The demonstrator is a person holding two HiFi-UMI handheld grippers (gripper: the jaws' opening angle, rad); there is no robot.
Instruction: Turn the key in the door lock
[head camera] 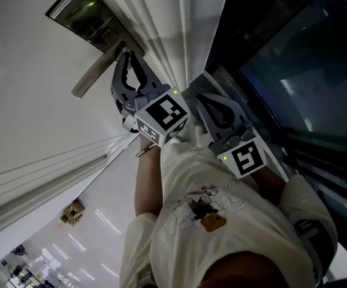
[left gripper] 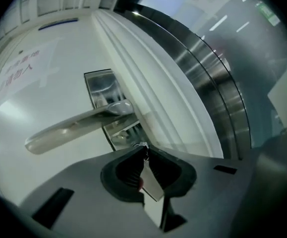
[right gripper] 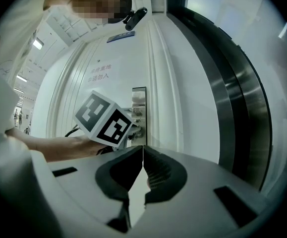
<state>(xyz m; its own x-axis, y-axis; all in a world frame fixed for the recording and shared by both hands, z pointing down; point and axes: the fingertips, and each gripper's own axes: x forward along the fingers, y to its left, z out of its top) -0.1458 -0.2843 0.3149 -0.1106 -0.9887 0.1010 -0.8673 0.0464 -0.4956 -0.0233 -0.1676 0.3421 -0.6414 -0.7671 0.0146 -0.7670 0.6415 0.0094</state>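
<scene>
A silver lever handle [left gripper: 79,123] sticks out from a steel lock plate [left gripper: 99,88] on the white door. Just under the handle, my left gripper [left gripper: 143,146] pinches a small metal key [left gripper: 143,145] at its fingertips, right against the plate. In the head view the left gripper [head camera: 127,54] reaches the plate [head camera: 83,14] below the handle [head camera: 98,71]; the key is hidden there. My right gripper [head camera: 198,96] hangs back beside the door edge, shut with nothing in it [right gripper: 143,147]. Its own view shows the left marker cube [right gripper: 105,123] at the lock plate [right gripper: 139,100].
A brushed-metal door frame [left gripper: 217,98] and a dark glass panel [head camera: 281,59] run along the right of the door. A paper notice [left gripper: 19,73] is stuck on the door. The person's forearm [right gripper: 49,145] and white T-shirt [head camera: 221,221] fill the near space.
</scene>
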